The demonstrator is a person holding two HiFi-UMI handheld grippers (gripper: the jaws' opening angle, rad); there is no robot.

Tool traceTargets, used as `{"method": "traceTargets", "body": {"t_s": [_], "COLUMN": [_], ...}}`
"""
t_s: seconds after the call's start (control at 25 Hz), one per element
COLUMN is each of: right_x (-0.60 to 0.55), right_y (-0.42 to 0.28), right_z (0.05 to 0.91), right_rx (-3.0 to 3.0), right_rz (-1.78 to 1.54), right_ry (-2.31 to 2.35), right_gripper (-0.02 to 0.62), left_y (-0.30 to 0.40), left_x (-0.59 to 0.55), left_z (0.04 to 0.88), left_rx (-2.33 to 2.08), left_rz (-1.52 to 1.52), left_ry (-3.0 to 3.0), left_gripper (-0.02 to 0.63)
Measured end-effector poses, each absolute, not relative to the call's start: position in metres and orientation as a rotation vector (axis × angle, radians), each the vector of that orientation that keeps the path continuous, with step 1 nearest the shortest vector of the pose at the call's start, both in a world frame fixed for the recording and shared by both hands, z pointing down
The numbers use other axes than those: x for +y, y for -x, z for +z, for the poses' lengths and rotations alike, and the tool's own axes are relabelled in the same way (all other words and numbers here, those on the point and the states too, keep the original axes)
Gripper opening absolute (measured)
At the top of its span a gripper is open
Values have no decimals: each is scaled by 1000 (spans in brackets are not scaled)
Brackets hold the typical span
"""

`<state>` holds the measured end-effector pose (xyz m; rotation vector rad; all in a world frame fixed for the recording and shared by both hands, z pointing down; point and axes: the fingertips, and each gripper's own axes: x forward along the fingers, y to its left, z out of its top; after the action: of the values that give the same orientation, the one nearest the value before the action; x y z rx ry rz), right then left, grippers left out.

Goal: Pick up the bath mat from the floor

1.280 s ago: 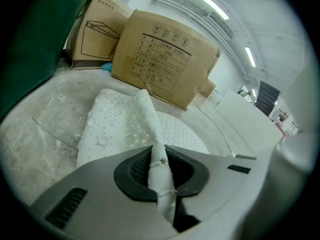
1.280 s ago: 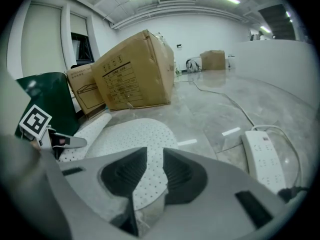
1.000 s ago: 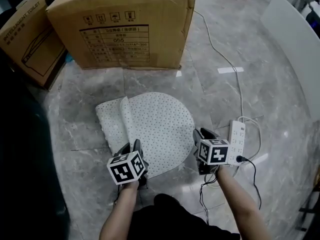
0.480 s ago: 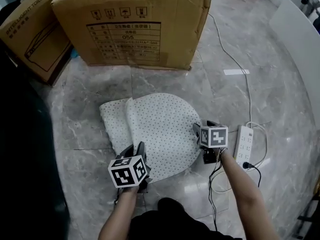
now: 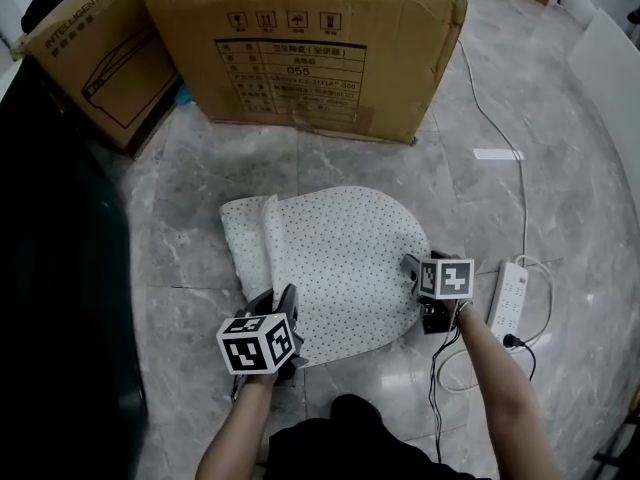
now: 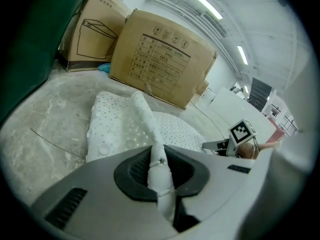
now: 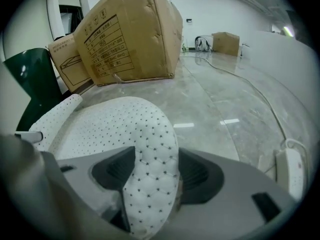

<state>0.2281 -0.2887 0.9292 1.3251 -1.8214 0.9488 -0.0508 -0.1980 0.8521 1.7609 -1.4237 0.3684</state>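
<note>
Closing of the right tongs [image 5: 413, 271] is, in our judgement, what the next move turns on, and the relation for it is already good. The right-hand edge of the bath mat [image 5: 340, 258] stands up as a rounded lobe directly between the two jaws. These jaws have just been opening and now stand wide apart. The mat is between them, but we do not see the pads pressing on it, so we call these tongs released. The left tongs [image 5: 275, 306] are clenched on a thin pinched fold at the mat's near left edge.

The mat lies on the grey marble floor [image 5: 190, 218], in front of the large cardboard box [image 5: 300, 48] and close before us. Its long axis runs across from left to right, so each hand has one end of it, and neither is clearly nearer. A white power strip [image 5: 508, 303] lies on the floor near the right tongs, apart from the mat.

The mat is white and rounded in outline, with small dark dots in a quilted pattern. Its left part is folded over and shows an underside with small round bumps. It looks soft and limp, so we expect it to sag between the two grips when it is lifted.
</note>
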Motion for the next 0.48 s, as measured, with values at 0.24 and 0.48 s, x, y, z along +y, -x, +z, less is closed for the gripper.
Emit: {"method": "traceTargets", "body": {"t_s": [0.24, 0.48], "right_x": [-266, -239], "right_y": [-187, -128], "right_z": [928, 915], "right_rx": [-1872, -1959], "right_rz": [1012, 1003], "right_ry": [-1190, -1022], "right_gripper": [259, 259], "left_y": [70, 86], "left_x": [-183, -166], "left_z": [850, 847], "left_rx": [-1463, -1490], "left_rz": [335, 328], "left_ry": [-1720, -1698], "left_gripper": [31, 31]}}
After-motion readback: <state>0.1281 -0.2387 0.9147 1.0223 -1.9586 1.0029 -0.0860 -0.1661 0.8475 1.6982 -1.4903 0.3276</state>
